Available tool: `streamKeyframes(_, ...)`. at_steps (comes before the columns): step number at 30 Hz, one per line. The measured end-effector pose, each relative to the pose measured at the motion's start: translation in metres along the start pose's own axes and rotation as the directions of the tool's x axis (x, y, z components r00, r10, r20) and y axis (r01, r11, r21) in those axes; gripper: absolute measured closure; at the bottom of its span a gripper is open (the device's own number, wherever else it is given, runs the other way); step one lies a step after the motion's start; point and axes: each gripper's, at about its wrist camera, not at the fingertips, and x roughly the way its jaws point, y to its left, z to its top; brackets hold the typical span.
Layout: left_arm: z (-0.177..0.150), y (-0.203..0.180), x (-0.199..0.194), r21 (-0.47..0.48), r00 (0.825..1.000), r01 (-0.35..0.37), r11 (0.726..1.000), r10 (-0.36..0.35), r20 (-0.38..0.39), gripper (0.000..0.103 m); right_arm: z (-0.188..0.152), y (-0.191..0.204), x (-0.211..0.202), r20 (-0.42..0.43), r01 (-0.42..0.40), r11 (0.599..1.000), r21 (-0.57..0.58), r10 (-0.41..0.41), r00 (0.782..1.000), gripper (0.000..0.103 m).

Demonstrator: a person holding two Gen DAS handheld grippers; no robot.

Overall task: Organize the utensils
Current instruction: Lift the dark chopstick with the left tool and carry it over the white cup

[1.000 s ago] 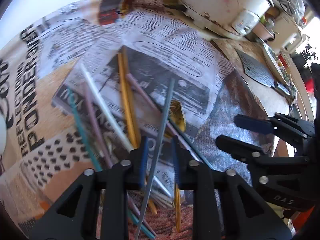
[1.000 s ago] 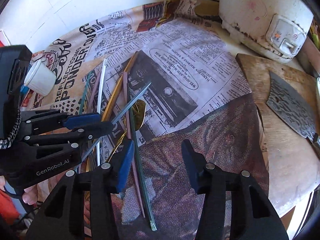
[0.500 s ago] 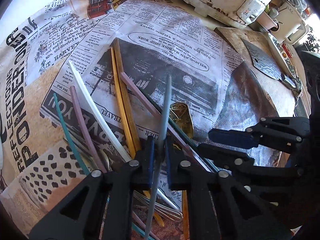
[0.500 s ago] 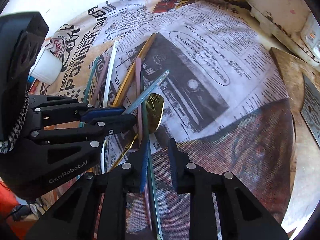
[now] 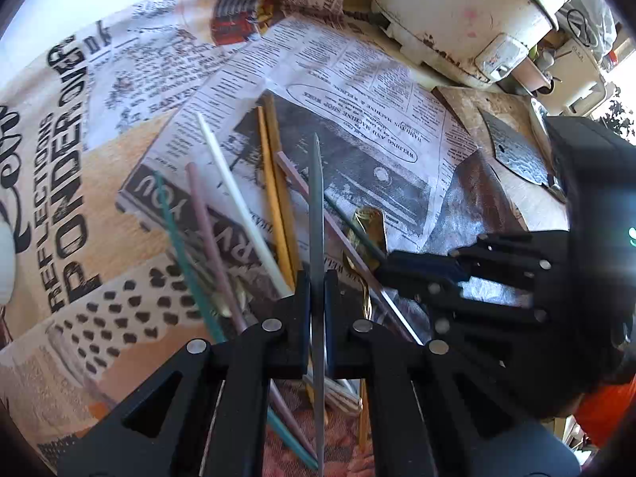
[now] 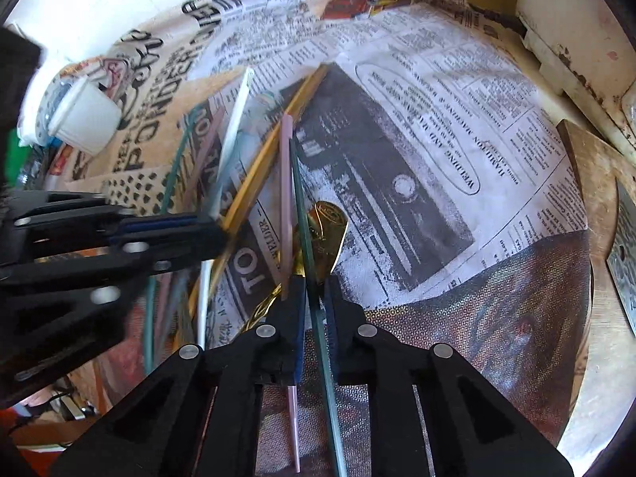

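- Left wrist view: left gripper [image 5: 317,292] is clamping the grey chopstick [image 5: 316,198], lifted over the newspaper [image 5: 357,79].
- Right gripper [image 6: 316,298] is pinching the dark green chopstick [image 6: 302,206] just beside the gold spoon [image 6: 330,222], apparently against the newspaper.

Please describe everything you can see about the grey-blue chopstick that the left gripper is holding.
The grey-blue chopstick is a thin, straight, smooth stick, plastic by its look, narrowing to a pointed far tip. The left gripper is shut on it near its middle, and both pads press its sides. It points forward, raised above the other chopsticks on the newspaper-print cloth. Its near end passes back between the fingers and out of the bottom of the picture.
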Motion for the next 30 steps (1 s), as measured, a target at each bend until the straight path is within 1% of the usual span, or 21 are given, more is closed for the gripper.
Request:
streamKeyframes(8,-0.016,0.012,-0.019,-0.059,0.999,-0.003,0.998,0.005,0.043,0.099,0.008,0.011,0.006,-0.016,0.038,0.998,-0.052,-0.039,0.999,0.096)
streamKeyframes(12,-0.021,0.016,-0.03,-0.083,0.997,-0.003,0.997,0.009,0.07,0.099,0.008,0.013,0.001,-0.001,0.043,0.998,-0.039,-0.043,0.999,0.098)
streamKeyframes(21,-0.036,0.027,-0.069,-0.128,0.987,-0.021,0.991,0.041,0.157,0.099,0.0,0.016,-0.034,0.108,0.048,0.999,0.004,-0.049,0.993,0.098)
streamKeyframes(26,-0.043,0.032,-0.095,-0.156,0.975,-0.028,0.987,0.062,0.215,0.099,0.001,0.023,-0.062,0.19,0.054,0.998,0.012,-0.055,0.98,0.098)
streamKeyframes(30,-0.05,0.037,-0.118,-0.174,0.959,-0.043,0.984,0.089,0.269,0.099,0.001,0.032,-0.086,0.26,0.055,0.998,0.002,-0.054,0.964,0.098)
